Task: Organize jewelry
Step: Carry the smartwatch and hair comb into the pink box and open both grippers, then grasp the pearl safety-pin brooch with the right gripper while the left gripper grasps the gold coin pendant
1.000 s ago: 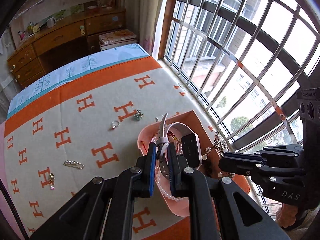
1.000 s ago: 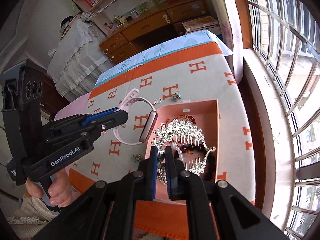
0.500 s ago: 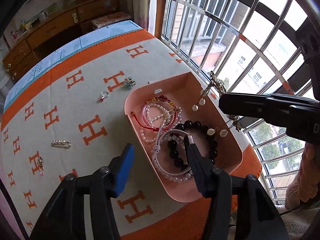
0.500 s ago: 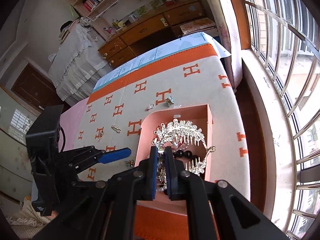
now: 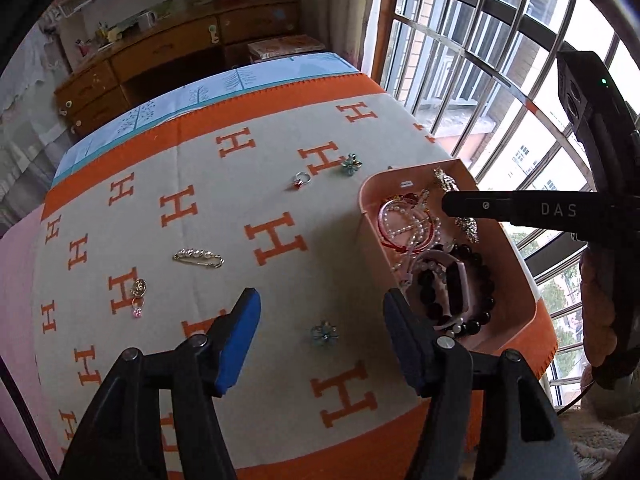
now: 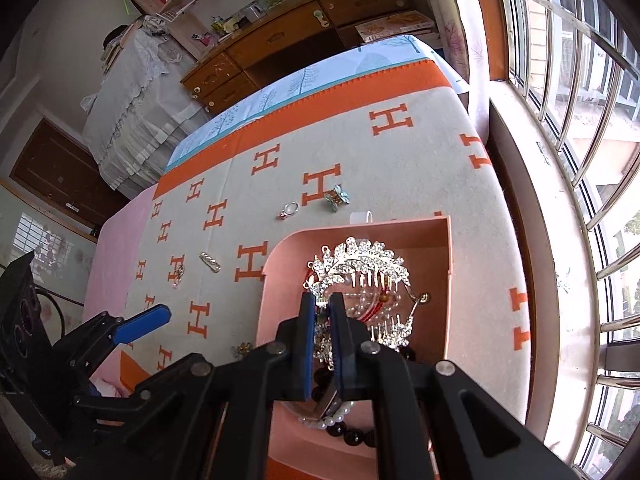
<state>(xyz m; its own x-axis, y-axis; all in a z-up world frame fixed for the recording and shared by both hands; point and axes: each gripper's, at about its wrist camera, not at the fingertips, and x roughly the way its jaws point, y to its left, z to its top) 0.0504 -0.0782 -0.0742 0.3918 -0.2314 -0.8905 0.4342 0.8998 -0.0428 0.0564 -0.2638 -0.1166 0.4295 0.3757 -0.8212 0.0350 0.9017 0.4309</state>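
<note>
My left gripper [image 5: 322, 320] hovers over the H-patterned blanket [image 5: 248, 208], just left of the pink tray [image 5: 370, 220]. Its jaws are opening and press on nothing; a pale blue flower brooch [image 5: 324, 334] lies on the blanket below the gap. A pink watch [image 5: 456, 284] rests in the tray on pearl and black bead bracelets. My right gripper [image 6: 322, 308] is shut on a silver rhinestone hair comb [image 6: 360, 264] held over the tray [image 6: 276, 256].
Loose on the blanket lie a red-stone ring [image 5: 301, 180], a teal flower brooch [image 5: 351, 165], a pearl pin [image 5: 198, 258] and a gold earring [image 5: 138, 292]. A barred window [image 5: 500, 80] runs close along the right. A wooden desk [image 5: 168, 52] stands beyond the far edge.
My left gripper let go of the pink watch, which now lies in the tray, opened wide and moved left off the tray. My right gripper sank towards the tray with the comb.
</note>
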